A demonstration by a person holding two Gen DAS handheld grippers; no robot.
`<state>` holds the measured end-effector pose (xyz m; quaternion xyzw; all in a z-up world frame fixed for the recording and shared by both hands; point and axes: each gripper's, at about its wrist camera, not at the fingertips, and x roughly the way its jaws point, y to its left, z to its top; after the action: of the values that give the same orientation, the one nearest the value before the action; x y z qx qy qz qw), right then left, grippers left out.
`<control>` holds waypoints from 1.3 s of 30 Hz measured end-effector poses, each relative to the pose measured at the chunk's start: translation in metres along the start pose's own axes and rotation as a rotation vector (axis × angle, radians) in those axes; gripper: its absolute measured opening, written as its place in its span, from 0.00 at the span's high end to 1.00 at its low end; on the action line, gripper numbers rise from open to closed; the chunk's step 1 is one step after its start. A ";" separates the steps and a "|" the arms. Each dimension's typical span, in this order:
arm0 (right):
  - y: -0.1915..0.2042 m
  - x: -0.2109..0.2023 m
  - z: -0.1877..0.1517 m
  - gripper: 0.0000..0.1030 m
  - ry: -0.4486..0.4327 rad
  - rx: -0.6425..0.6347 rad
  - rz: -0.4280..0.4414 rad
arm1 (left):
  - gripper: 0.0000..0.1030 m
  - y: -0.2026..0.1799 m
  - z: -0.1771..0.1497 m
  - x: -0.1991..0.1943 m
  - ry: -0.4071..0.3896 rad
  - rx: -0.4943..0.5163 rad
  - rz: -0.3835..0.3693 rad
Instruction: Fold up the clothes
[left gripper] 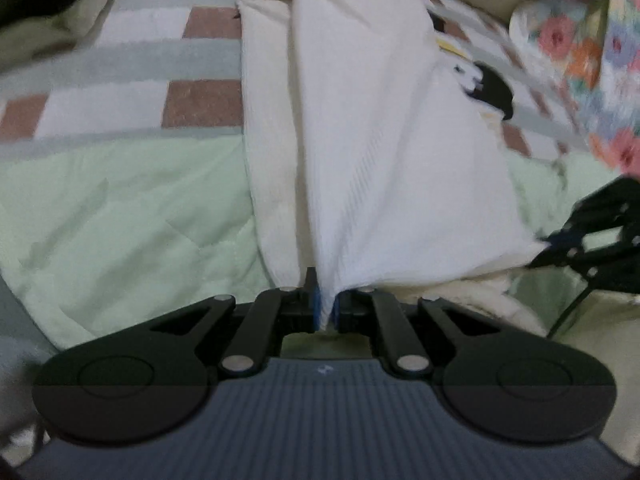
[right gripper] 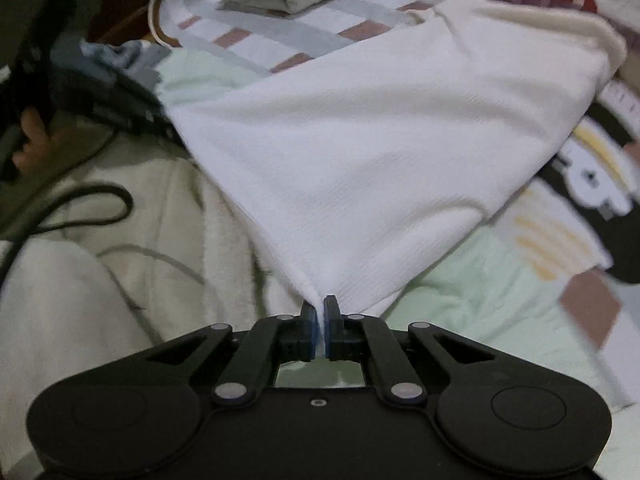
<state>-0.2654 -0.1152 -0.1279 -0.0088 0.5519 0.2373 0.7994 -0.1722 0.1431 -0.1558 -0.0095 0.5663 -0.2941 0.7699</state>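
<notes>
You hold the white garment (left gripper: 360, 152) with both tools. The left gripper (left gripper: 326, 306) is closed narrow on one corner of its near hem, cloth pinched between the blue pads. The right gripper (right gripper: 322, 326) is also closed on a corner of the same hem, w/ only a thin bit of fabric between its fingers. In the left view you can see the right tool at the far right side of the garment, near the hem.

Where it is: the garment lies over the bed cover (left gripper: 120, 216), the pale green part w/ the checked part beyond it. The near end is lifted off the cover by your two grips; the far end rests on the cover.

Progress, as I judge it: the garment looks already doubled along its length, since a second cream layer shows at its left side, but I cannot tell how many folds are in. The hem is in the air, so a fold is in progress and not laid down. A printed piece (right gripper: 592, 184) lies under it on the right side, partly hidden.

Direction: the long axis runs from you away across the cover, hem end toward you, other end pointing to the checked part
</notes>
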 end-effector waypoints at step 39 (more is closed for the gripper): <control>-0.021 0.026 0.069 0.68 -0.284 -0.117 -0.212 | 0.89 -0.053 0.091 -0.002 -0.315 0.187 -0.014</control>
<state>-0.1894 -0.1047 -0.1292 -0.0799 0.4148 0.1822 0.8879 -0.1158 0.0716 -0.1028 0.0121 0.4088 -0.3455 0.8446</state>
